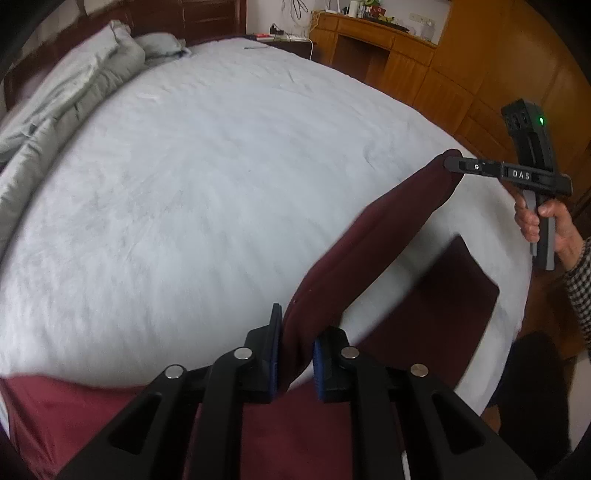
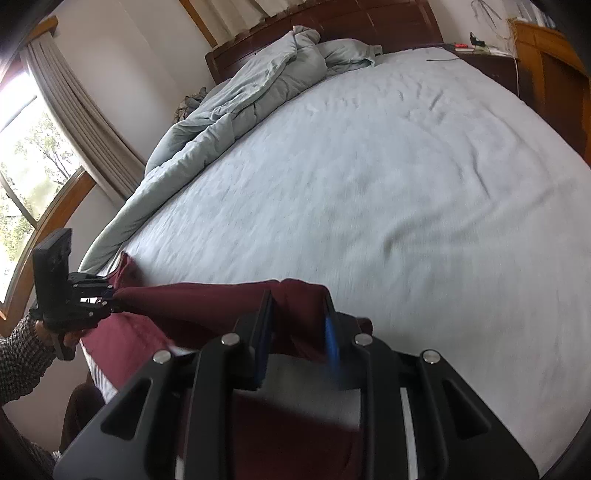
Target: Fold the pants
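Currently, dark maroon fabric pants (image 1: 373, 236) are held stretched above the pale blue bed (image 1: 207, 177), clamped by left tongs (image 1: 295, 354) and right tongs (image 2: 295, 332).

home bedroom: big bed (image 2: 369, 177), rumpled duvet (image 2: 236, 103), wooden headboard (image 2: 369, 22), curtained window (image 2: 33, 147).

The pants (image 1: 373, 236) are seen in dark maroon. The bed (image 1: 207, 192) is covered in pale blue-white, and beside it a grey-blue quilt (image 2: 236, 107) is heaped. Both grippers, left (image 1: 295, 354) and right (image 2: 299, 332), are finished in black with blue pads (image 1: 318, 365). A sleeve (image 1: 581, 291) is patterned in black-and-white check. Behind the bed, cabinets (image 1: 417, 62) are coloured orange-brown.
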The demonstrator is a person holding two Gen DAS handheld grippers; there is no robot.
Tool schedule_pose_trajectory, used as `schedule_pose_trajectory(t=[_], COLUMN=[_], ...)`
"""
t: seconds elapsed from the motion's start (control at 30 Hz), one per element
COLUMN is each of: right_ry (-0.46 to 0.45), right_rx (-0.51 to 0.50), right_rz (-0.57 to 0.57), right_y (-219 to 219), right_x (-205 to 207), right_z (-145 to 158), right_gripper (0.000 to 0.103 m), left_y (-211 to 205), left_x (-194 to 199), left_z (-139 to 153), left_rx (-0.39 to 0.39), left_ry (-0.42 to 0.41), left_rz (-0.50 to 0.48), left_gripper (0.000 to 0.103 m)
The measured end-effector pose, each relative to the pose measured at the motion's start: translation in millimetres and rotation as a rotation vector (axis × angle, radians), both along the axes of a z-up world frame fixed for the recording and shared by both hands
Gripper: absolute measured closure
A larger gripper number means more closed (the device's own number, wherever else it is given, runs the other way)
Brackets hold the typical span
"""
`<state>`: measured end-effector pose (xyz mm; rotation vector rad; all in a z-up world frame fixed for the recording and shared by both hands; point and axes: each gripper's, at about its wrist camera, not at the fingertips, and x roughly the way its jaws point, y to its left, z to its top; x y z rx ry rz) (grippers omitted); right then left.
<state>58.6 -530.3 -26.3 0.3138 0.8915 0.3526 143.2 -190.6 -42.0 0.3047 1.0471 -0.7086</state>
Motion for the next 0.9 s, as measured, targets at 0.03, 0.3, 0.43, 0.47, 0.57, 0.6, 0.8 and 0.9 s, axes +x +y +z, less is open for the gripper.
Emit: schedule_pose_trajectory(t=[0.03,0.3,0.43,0.47,0.57,0.6,0.8,0.9], right_ry=[0.003,0.078,0.111,0.129,0.203,0.217,0.207,0.254], right_rx=[-0.005,-0.032,-0.062,-0.067,-0.100,-0.099,0.078,0.166], right_rz=[-0.005,-0.014,0.007,0.014,-0.011,-0.027,-0.121,-0.181], right_y=[1,11,21,23,26,26,19,16], right_x=[-11,-79,-104,-109,-121,-127,-159,-161], right_z=[-2,-30,-37,-40,-51,-51,-29,-30], right_gripper=[0.079,0.079,0.078,0.074,0.046,0.046,0.028,0.025], left_y=[-1,-7,-2,-1,-1,-1,-5,-5], left_x=[-13,-90,-120,-124,-131,-132,-134,-138], left_z=[-1,-28,-50,-57,-81,-88,-98,-99], left_rx=[0.011,0.097,0.129,0.136,0.167,0.180,0.174,0.170], left_ry=[-0.009,-0.049,-0.051,-0.051,-0.064,-0.072,-0.115,-0.123], left_rz=[0.002,-0.002,-0.003,-0.002,0.006,0.010,0.067,0.072], left_gripper=[0.089,0.089,0.088,0.088,0.088,0.088,0.087,0.086])
